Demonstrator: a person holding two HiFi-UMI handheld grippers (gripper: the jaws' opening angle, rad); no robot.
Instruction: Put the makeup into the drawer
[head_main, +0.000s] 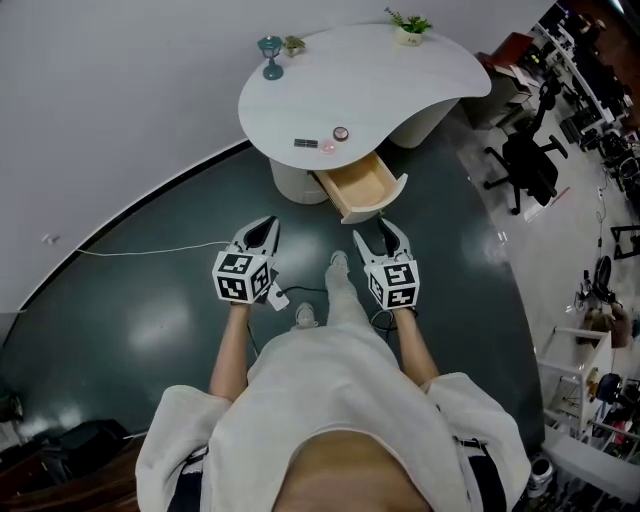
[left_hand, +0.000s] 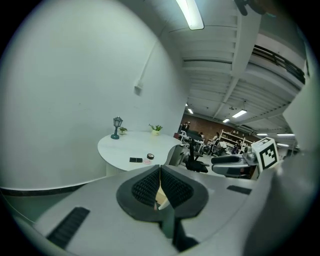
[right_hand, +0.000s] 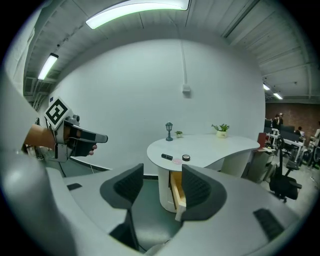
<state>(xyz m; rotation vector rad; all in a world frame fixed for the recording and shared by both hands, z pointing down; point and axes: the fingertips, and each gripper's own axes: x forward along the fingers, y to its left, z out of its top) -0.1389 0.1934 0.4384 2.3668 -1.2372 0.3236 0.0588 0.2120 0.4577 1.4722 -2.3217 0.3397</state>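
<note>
On the white curved table (head_main: 400, 70) lie a black makeup case (head_main: 306, 143), a small pink item (head_main: 328, 148) and a round compact (head_main: 341, 133). Below them a wooden drawer (head_main: 362, 190) stands pulled out, with nothing showing inside. Both grippers hover over the dark floor, short of the table. My left gripper (head_main: 268, 224) is shut with nothing in it, its pads (left_hand: 172, 189) meeting. My right gripper (head_main: 378, 232) is open and empty, and in its own view (right_hand: 162, 187) the drawer (right_hand: 177, 192) shows between the jaws. The case (right_hand: 166, 157) and compact (right_hand: 186, 158) lie above it.
A small teal lamp (head_main: 270, 55) and a potted plant (head_main: 410, 28) stand at the table's far edge. A black office chair (head_main: 530, 165) is to the right. A white cable (head_main: 150, 250) runs across the floor at left. My shoes (head_main: 338, 262) are between the grippers.
</note>
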